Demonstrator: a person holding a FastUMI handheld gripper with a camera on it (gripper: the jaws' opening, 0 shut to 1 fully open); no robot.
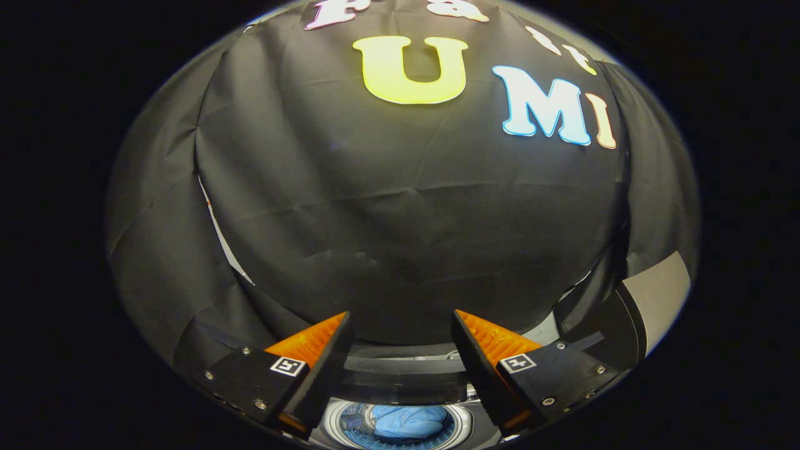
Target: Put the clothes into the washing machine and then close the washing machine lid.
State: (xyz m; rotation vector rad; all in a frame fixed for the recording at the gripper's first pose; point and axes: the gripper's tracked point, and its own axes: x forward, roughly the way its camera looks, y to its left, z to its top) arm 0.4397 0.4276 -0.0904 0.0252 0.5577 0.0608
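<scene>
- Fingers (400, 325) spread apart, grasping nothing, aimed at black cloth wall (400, 206).
- Washer (400, 375) below, drum open.
- Blue clothes (409, 422) inside drum, between and under fingers.
- Lid (656, 300) raised at right.

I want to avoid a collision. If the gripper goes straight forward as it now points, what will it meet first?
Probably the black cloth wall. The gripper is open, holding nothing, and points at the wall. The washing machine drum with the blue clothes lies below this line. Depth is unclear.
</scene>
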